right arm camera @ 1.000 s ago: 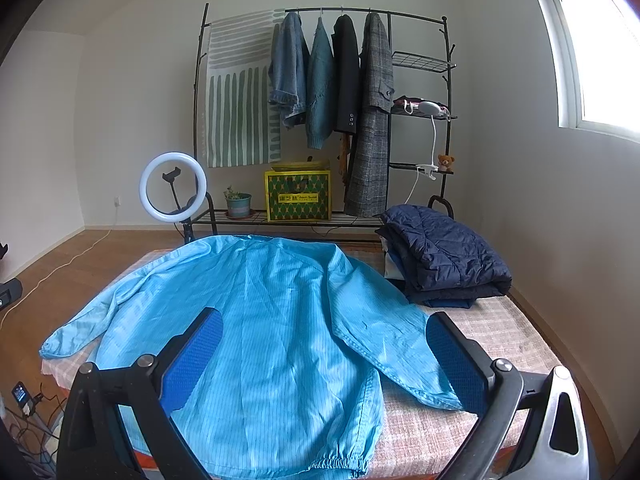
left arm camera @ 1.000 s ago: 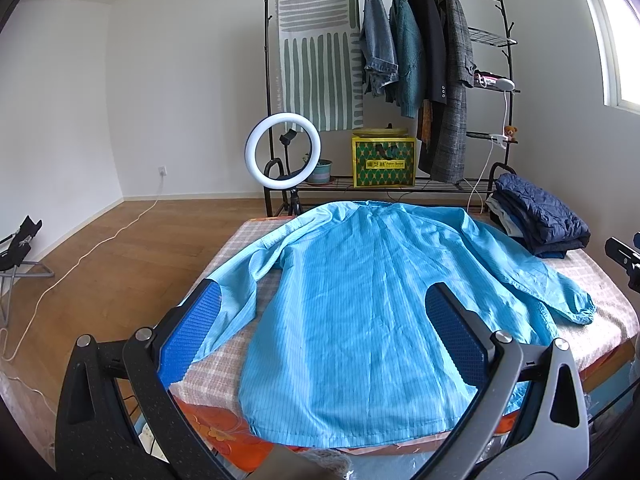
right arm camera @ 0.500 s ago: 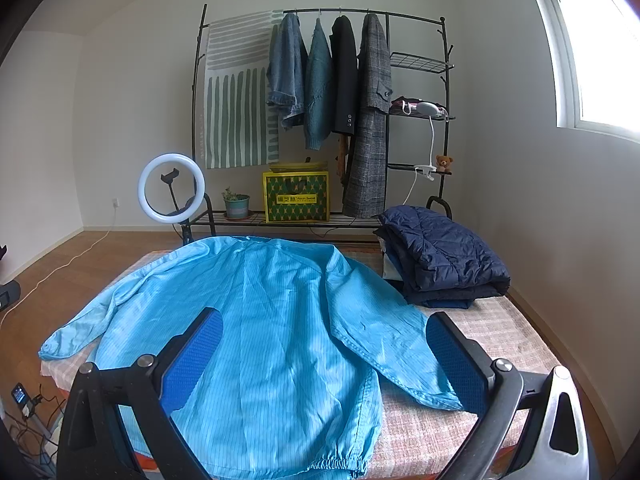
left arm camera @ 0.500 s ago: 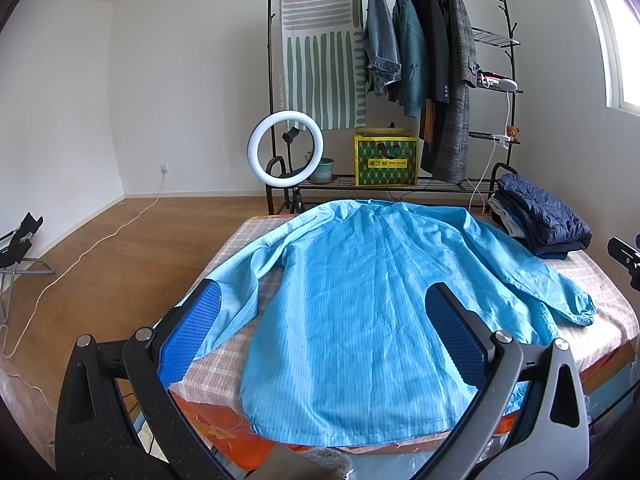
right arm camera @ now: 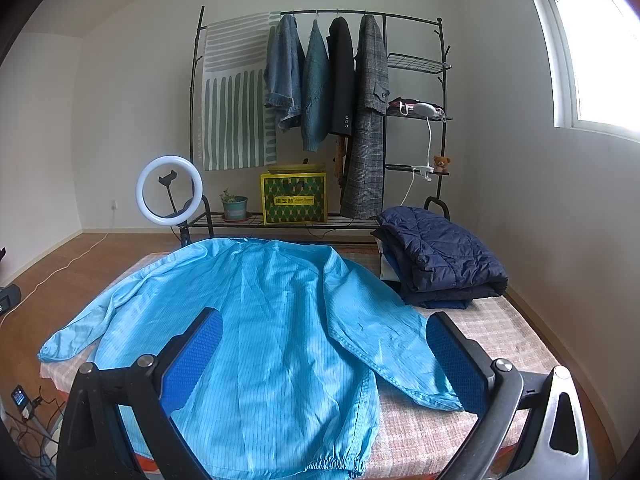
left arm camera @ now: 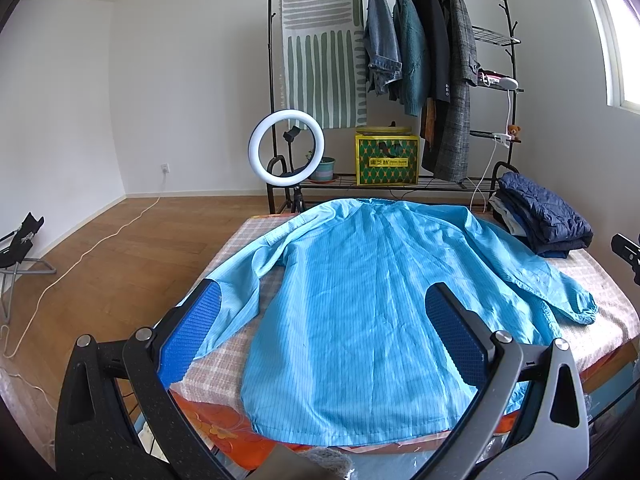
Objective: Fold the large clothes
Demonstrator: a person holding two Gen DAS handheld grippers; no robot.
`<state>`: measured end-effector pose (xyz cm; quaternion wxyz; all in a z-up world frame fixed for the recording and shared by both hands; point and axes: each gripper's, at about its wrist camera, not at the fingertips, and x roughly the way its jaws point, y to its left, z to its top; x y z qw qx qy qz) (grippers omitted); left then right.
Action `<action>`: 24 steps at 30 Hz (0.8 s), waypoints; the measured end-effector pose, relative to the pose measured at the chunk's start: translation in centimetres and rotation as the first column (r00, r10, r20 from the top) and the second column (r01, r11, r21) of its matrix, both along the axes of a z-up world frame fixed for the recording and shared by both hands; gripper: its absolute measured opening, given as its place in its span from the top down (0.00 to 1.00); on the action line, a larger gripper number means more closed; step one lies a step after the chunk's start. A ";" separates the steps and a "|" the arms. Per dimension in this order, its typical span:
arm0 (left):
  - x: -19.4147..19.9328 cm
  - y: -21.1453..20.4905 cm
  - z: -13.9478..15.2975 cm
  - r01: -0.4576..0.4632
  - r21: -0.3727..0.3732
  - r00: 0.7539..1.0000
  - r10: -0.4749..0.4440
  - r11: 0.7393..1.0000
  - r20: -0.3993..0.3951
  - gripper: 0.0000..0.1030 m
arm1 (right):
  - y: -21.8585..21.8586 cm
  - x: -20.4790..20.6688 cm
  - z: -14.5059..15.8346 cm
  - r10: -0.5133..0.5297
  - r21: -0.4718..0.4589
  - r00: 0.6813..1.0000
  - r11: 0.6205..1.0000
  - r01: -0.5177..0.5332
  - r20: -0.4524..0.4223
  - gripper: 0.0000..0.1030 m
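A large light-blue striped jacket (left arm camera: 360, 300) lies spread flat, back up, on the bed (left arm camera: 240, 240), sleeves out to both sides, hem toward me. It also shows in the right wrist view (right arm camera: 272, 320). My left gripper (left arm camera: 320, 332) is open and empty, held above the hem end, not touching the cloth. My right gripper (right arm camera: 324, 352) is open and empty, held above the jacket's lower right part and right sleeve (right arm camera: 392, 344). The tip of the right gripper shows at the right edge of the left wrist view (left arm camera: 628, 252).
A stack of folded dark-blue clothes (right arm camera: 440, 264) sits at the bed's far right corner. Behind the bed stand a clothes rack (left arm camera: 400, 60) with hanging garments, a ring light (left arm camera: 286, 148) and a green-yellow box (left arm camera: 387, 160). Wooden floor with cables lies to the left.
Both grippers stay open and nearly still; the views have shifted only very slightly. The jacket has not moved.
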<state>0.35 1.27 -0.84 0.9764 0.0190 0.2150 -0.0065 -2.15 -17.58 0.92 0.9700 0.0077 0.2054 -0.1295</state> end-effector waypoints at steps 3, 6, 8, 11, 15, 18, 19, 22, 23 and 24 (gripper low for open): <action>0.0 -0.1 0.1 0.001 0.000 1.000 -0.001 1.000 -0.001 0.00 | 0.0 0.0 0.0 -0.001 -0.001 1.000 1.000 0.001 0.001 0.00; 0.0 0.0 0.0 -0.001 0.001 1.000 0.001 1.000 0.000 0.00 | -0.1 -0.1 0.1 -0.003 0.000 1.000 1.000 0.003 0.002 0.00; 0.0 0.0 -0.1 -0.002 0.001 1.000 0.002 1.000 -0.001 0.00 | 0.0 -0.1 0.0 -0.001 0.000 1.000 1.000 0.001 0.002 0.00; 0.1 0.3 -0.2 -0.003 0.000 1.000 0.003 1.000 -0.003 0.00 | 0.0 -0.1 0.0 0.000 0.000 1.000 1.000 0.000 0.002 0.00; 0.0 0.8 -0.6 -0.007 0.003 1.000 0.007 1.000 -0.005 0.00 | -0.6 -0.2 0.9 0.001 -0.002 1.000 1.000 -0.001 0.002 0.00; -0.1 1.2 -1.0 -0.013 0.004 1.000 0.013 1.000 -0.008 0.00 | -0.6 -0.2 0.8 0.001 -0.001 1.000 1.000 -0.001 0.003 0.00; -0.1 1.4 -1.0 -0.017 0.005 1.000 0.017 1.000 -0.008 0.00 | -0.7 -0.2 1.1 0.003 -0.001 1.000 1.000 -0.003 0.003 0.00; -0.1 1.4 -0.8 -0.028 0.010 1.000 0.029 1.000 -0.013 0.00 | -0.5 0.0 1.2 0.005 -0.005 1.000 1.000 -0.005 0.002 0.00; -0.1 1.6 -0.8 -0.034 0.011 0.999 0.034 0.999 -0.016 0.00 | -0.4 0.2 1.2 0.006 -0.009 1.000 1.000 -0.006 0.001 0.00; -0.1 1.8 -0.9 -0.040 0.012 0.999 0.040 0.999 -0.019 0.00 | -0.3 0.4 1.2 0.006 -0.013 1.000 1.000 -0.006 0.000 0.00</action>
